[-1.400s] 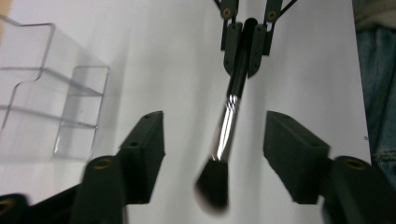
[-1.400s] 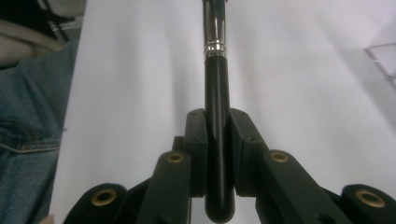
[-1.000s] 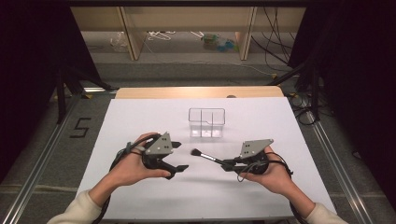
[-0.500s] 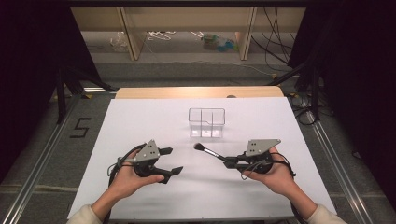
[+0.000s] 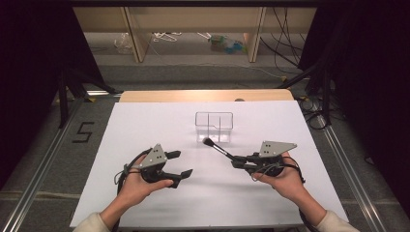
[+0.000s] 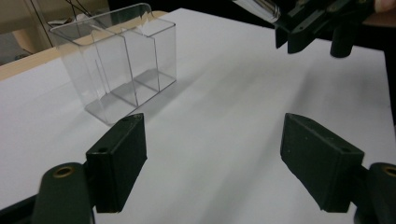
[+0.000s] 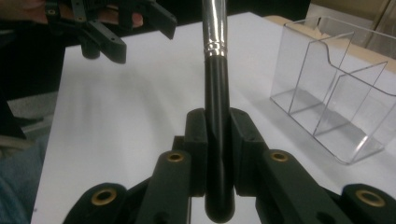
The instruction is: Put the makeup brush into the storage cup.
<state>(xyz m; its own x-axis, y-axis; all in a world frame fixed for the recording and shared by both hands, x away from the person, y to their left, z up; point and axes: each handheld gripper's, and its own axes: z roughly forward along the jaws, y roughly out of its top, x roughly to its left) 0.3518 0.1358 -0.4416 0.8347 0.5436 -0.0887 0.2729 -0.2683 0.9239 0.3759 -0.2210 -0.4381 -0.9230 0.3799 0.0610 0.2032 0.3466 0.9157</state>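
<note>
A makeup brush [image 5: 218,148] with a black handle [image 7: 217,140] and silver ferrule is clamped in my right gripper [image 5: 239,163], bristle end pointing up and left toward the clear divided holder [image 5: 214,126]. In the right gripper view my right gripper [image 7: 218,149] is shut on the handle. My left gripper [image 5: 180,164] hovers low over the white table at front left, jaws wide apart with nothing between them. In the left gripper view my left gripper [image 6: 212,172] is open, the clear holder [image 6: 116,65] ahead at left and the other gripper's jaws at top right.
The white table top [image 5: 145,121] has a wooden strip [image 5: 203,95] along its far edge. Dark floor and rails flank the table. Shelving with cables stands beyond the far end.
My left gripper has dropped lower and drawn back toward the front left of the table. The right gripper and its brush have stayed put.
</note>
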